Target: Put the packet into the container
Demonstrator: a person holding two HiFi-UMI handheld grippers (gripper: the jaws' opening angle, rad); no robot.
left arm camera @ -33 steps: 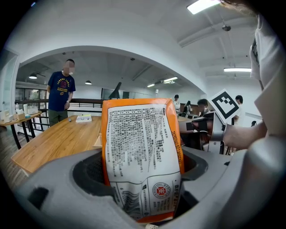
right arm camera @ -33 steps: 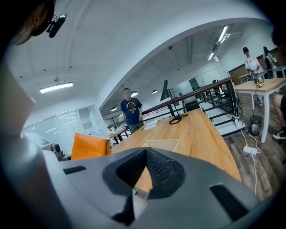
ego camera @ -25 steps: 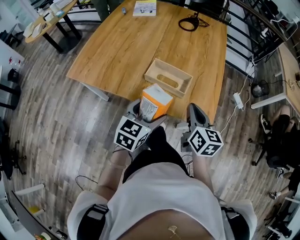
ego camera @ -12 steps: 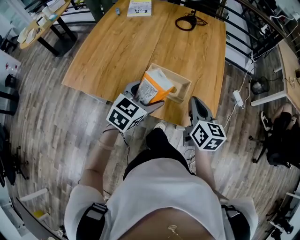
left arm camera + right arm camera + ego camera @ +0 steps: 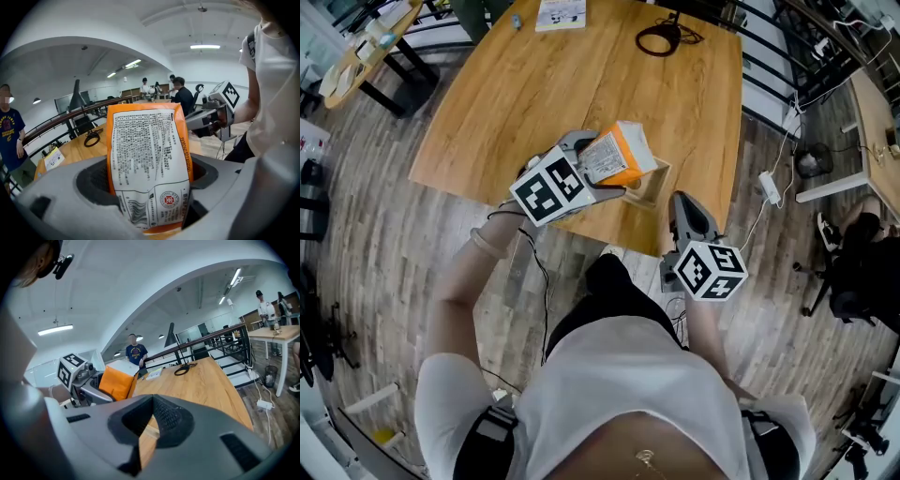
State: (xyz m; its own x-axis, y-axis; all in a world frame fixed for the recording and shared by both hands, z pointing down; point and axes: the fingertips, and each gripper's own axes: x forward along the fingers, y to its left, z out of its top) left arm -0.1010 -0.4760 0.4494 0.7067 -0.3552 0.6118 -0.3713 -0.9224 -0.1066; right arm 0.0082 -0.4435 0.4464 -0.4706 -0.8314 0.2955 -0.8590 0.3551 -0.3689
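My left gripper is shut on an orange and white packet, which it holds tilted above the near part of the wooden table. In the left gripper view the packet stands between the jaws with its printed white face toward the camera. The shallow wooden container lies right under the packet, and only its near right corner shows. My right gripper hangs over the table's near edge, shut and empty. From the right gripper view the packet appears at the left, and my right gripper points along the table.
A black coiled cable and a booklet lie at the far end of the table. A second table stands at the right, with a power strip on the floor. People stand in the background.
My left gripper has carried the packet forward from the table's near edge to above the container and tilted it. The right gripper has barely moved.
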